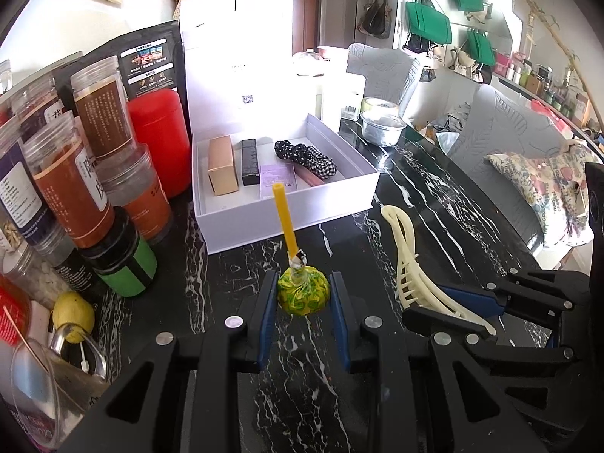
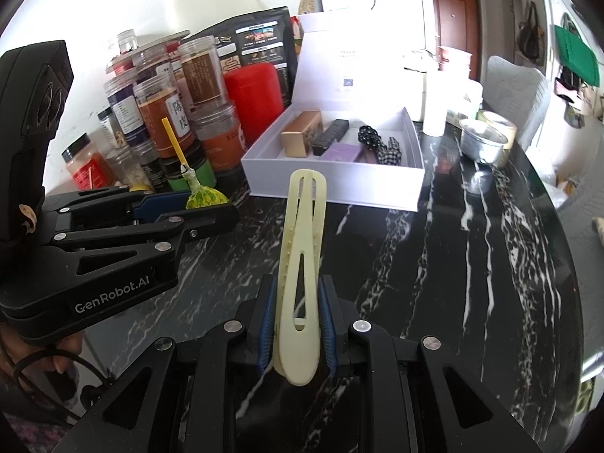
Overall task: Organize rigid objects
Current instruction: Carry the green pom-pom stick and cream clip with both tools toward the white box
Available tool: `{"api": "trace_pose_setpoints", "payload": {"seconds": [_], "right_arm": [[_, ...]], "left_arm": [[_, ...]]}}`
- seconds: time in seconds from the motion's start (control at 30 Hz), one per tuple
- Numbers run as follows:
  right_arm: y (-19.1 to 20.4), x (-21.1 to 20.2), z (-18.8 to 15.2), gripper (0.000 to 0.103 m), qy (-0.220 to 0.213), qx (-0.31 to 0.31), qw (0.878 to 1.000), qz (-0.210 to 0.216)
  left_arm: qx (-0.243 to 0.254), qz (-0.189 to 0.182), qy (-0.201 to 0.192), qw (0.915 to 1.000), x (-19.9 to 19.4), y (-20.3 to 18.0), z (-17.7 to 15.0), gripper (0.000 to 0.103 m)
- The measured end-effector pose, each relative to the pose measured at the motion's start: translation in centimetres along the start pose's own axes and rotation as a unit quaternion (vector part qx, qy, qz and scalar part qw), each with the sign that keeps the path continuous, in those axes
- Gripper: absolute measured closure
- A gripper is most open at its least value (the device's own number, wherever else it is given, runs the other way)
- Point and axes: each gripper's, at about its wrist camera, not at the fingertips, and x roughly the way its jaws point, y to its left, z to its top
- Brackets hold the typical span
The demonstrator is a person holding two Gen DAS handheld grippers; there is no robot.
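Lower centre: left gripper [image 1: 304,296] clamps lollipop [image 1: 303,294] | right gripper [image 2: 296,326] clamps hair clip [image 2: 300,264], its teeth hidden | box [image 1: 226,222] beyond

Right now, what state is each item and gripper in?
Left gripper: fingers around lollipop, apparently gripping.
Right gripper: shut on hair clip.
White box: lid open, items inside.
Red canister: lid on.
Green-banded jar: capped, upright.

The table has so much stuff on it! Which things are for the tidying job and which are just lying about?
For the job: lollipop, hair clip, white box.

Just lying about: spice jars, red tin, metal bowl, black pouch.
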Motion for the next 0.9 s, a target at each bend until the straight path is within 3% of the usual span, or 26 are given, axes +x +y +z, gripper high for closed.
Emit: {"api": "trace_pose_setpoints", "payload": {"seconds": [0.9], "right_arm": [[-2.6, 0.9, 6.9, 0.081, -0.029, -0.021, 0.999, -0.018]], "left_arm": [[0.02, -0.019, -0.022, 0.9994, 2.9, 0.5, 7.5, 0.076]]}}
